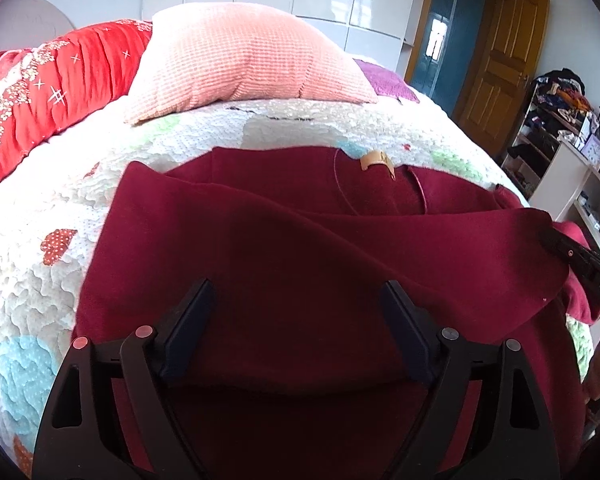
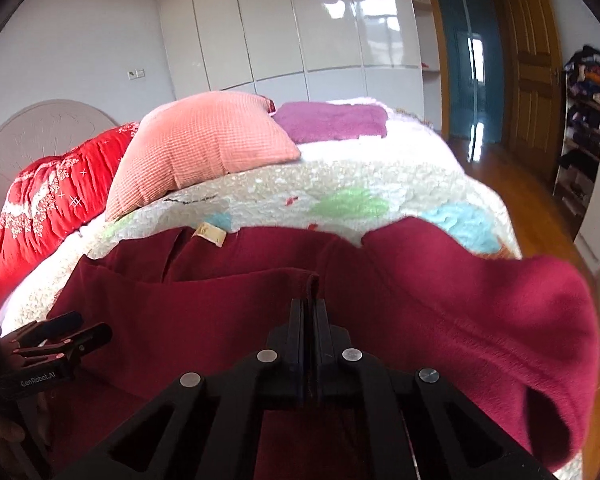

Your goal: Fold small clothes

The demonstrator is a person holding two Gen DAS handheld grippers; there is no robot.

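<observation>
A dark red garment (image 1: 300,232) lies spread on the bed's patterned quilt (image 1: 40,208), its tan neck label (image 1: 374,160) at the far edge. My left gripper (image 1: 298,286) hovers over the near part of the cloth, jaws wide open, nothing between the pads. My right gripper (image 2: 308,304) is shut on a folded edge of the garment (image 2: 460,300), which bunches up just ahead of its tips. In the left wrist view the right gripper (image 1: 580,260) enters from the right edge, pinching the cloth's right side. The left gripper (image 2: 60,332) shows at the left edge of the right wrist view.
A peach pillow (image 1: 244,56) and a red blanket (image 1: 40,92) lie at the far side of the bed, with a purple cloth (image 2: 332,120) beyond. The bed's right edge drops to a wooden floor (image 2: 532,208). Shelves of clothes (image 1: 548,120) stand right.
</observation>
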